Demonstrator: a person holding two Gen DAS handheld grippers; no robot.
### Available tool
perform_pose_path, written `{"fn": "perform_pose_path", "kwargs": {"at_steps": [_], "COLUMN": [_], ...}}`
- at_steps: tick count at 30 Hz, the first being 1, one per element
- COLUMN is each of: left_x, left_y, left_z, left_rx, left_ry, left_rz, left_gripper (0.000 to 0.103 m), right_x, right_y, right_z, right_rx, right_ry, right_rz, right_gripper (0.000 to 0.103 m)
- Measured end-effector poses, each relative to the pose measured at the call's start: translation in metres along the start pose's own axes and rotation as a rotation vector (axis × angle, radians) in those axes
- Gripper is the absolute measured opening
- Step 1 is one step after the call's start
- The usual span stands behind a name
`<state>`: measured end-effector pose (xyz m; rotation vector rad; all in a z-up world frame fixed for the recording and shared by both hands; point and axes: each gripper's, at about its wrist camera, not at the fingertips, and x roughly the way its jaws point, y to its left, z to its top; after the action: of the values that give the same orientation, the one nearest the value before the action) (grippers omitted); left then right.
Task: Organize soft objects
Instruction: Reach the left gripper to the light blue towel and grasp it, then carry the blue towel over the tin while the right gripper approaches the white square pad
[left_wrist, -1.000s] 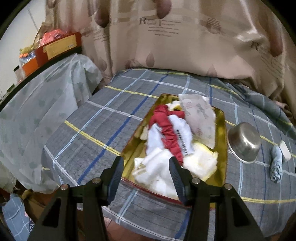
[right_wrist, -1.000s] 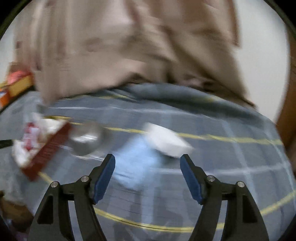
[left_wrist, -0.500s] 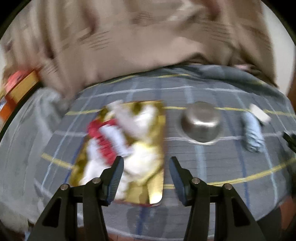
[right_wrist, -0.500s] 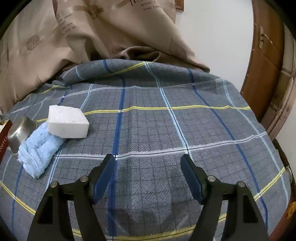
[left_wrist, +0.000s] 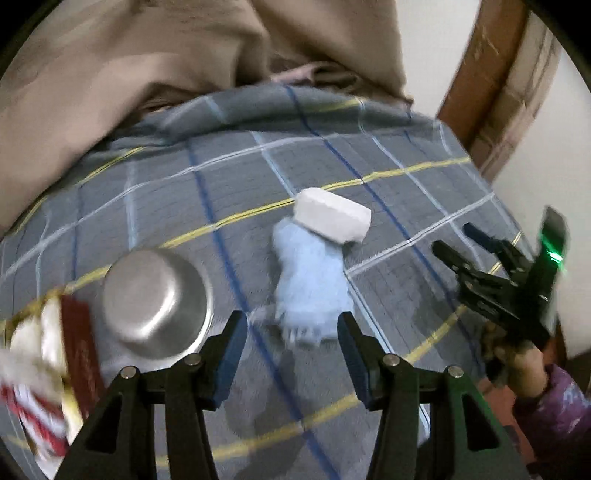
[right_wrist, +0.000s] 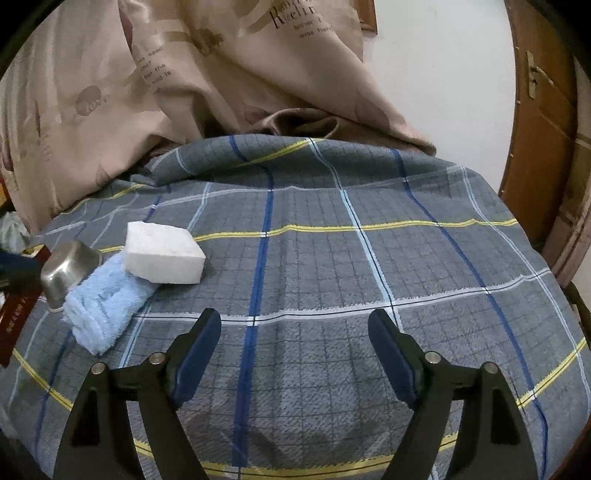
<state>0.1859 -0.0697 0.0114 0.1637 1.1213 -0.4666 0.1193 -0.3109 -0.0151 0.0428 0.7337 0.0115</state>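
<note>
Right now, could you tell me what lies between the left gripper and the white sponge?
In the left wrist view, the light blue towel lies between the open left gripper and the white sponge, which rests on the towel's far end.

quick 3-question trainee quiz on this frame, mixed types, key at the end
1. True or false: the white sponge lies partly on the blue towel.
2. Which claw has the towel in line ahead of it: A) left claw B) right claw?
3. Fill in: the steel bowl sits ____ on the plaid cloth.

Key: 1 true. 2 A; both claws are open and empty. 3 upside down.
</note>
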Motion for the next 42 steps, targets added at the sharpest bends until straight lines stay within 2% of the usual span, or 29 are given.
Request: {"fn": "perform_pose_path", "kwargs": {"at_steps": [1, 6, 9, 14, 16, 17, 18, 20, 24, 29, 31, 36, 40, 42], "left_x": [0.010, 0.053, 0.072, 0.094, 0.103, 0.103, 0.102, 0.100, 0.092, 0.084, 0.079, 0.059, 0.043, 0.032], "left_y": [-0.001, 0.002, 0.003, 0.000, -0.004, -0.006, -0.008, -0.010, -0.009, 0.027, 0.041, 0.097, 0.148, 0.167], "left_z": [0.008, 0.034, 0.037, 0.039, 0.039, 0.039, 0.040, 0.042, 0.050, 0.070, 0.078, 0.093, 0.081, 0.067], "left_rx": [0.010, 0.016, 0.034, 0.091, 0.112, 0.121, 0.135, 0.145, 0.202, 0.129, 0.102, -0.092, -0.286, -0.347], "left_ry": [0.018, 0.117, 0.157, 0.211, 0.221, 0.209, 0.194, 0.197, 0.162, 0.132, 0.095, -0.046, -0.128, -0.155], "left_rz": [0.005, -0.091, -0.091, -0.138, -0.118, -0.117, -0.132, -0.171, -0.119, -0.058, -0.016, 0.089, 0.153, 0.191], "left_gripper": [0.052, 0.052, 0.052, 0.052, 0.052, 0.031, 0.020, 0.019, 0.018, 0.018, 0.018, 0.018, 0.018, 0.018], "right_x": [-0.001, -0.001, -0.001, -0.003, -0.003, -0.003, -0.003, -0.003, -0.003, -0.003, -0.001, 0.000, 0.001, 0.001], "right_y": [0.000, 0.002, 0.002, 0.002, 0.002, 0.002, 0.002, 0.002, 0.002, 0.003, 0.003, 0.002, 0.002, 0.002], "right_z": [0.000, 0.000, 0.000, 0.000, 0.000, 0.000, 0.000, 0.000, 0.000, 0.001, 0.001, 0.002, 0.001, 0.001], "right_rx": [-0.002, -0.018, -0.020, -0.028, -0.027, -0.027, -0.025, -0.024, -0.024, -0.022, -0.022, -0.024, -0.025, -0.026], "right_ry": [-0.003, -0.007, -0.010, -0.021, -0.022, -0.021, -0.021, -0.020, -0.020, -0.023, -0.018, -0.010, -0.003, 0.001], "right_rz": [0.010, 0.042, 0.061, 0.079, 0.080, 0.080, 0.081, 0.080, 0.079, 0.068, 0.065, 0.065, 0.064, 0.064], "right_gripper": [0.080, 0.080, 0.080, 0.080, 0.080, 0.080, 0.080, 0.080, 0.080, 0.080, 0.080, 0.080, 0.080, 0.080]}}
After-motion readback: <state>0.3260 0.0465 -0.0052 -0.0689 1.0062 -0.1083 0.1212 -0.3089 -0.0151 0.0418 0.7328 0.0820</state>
